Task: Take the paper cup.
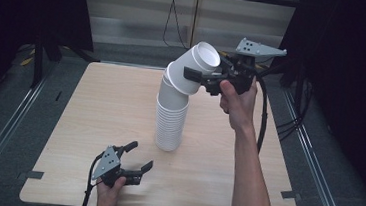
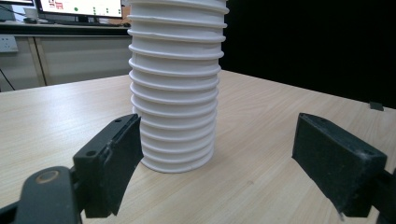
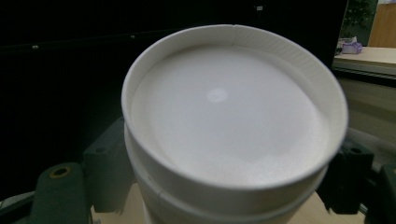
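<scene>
The right claw (image 1: pixel 201 77) – forearm stretched toward the bench's (image 1: pixel 93 125) far edge – clamps the tilted top cups (image 1: pixel 191 66) of the mid-bench stack (image 1: pixel 169 122); the left claw (image 1: pixel 138 157) rests near the front edge, jaws apart.

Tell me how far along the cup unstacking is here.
Done: nothing yet; no loose cup stands on the table. In hand: the right gripper clamps the top cups, tilted off the paper cup stack. Left: lifting them free; the left gripper sits open near the base.
</scene>
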Demonstrator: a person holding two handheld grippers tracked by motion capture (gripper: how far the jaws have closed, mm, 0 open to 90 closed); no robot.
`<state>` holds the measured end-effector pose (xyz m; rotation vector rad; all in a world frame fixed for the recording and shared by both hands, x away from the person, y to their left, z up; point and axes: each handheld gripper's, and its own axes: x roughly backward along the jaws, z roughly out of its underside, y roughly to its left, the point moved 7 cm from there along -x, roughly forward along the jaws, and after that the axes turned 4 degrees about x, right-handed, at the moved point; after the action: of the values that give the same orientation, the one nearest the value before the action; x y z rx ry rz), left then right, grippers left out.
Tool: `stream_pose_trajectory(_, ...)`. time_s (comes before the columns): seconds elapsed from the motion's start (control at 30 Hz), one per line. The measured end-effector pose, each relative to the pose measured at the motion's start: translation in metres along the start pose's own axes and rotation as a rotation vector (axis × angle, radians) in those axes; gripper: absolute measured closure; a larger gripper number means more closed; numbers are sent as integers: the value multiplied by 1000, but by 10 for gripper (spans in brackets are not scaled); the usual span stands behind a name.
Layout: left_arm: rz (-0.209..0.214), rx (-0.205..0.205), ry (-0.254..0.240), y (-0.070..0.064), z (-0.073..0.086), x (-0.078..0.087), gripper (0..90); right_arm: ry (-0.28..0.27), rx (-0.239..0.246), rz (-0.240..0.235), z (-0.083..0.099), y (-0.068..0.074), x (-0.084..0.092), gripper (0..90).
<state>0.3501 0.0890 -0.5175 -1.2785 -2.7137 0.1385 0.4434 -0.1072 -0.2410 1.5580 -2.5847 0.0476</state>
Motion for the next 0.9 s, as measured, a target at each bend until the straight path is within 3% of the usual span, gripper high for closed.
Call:
stream_pose_trajectory(0.5, -11, 21, 3, 2, 0, 0, 160, -30, -10, 51, 9, 1, 42, 203)
stream_pose_trajectory(0.63, -6, 6, 10, 2, 0, -1, 165, -34, -19, 66, 15, -1, 56, 204)
stream_pose_trajectory(0.83, 2, 7, 34, -2, 1, -4, 170, -9, -21, 77, 29, 4, 67, 205)
stream_pose_trajectory(0.9, 1, -11, 50, -2, 1, -5, 171, -4, -22, 80, 31, 5, 68, 205)
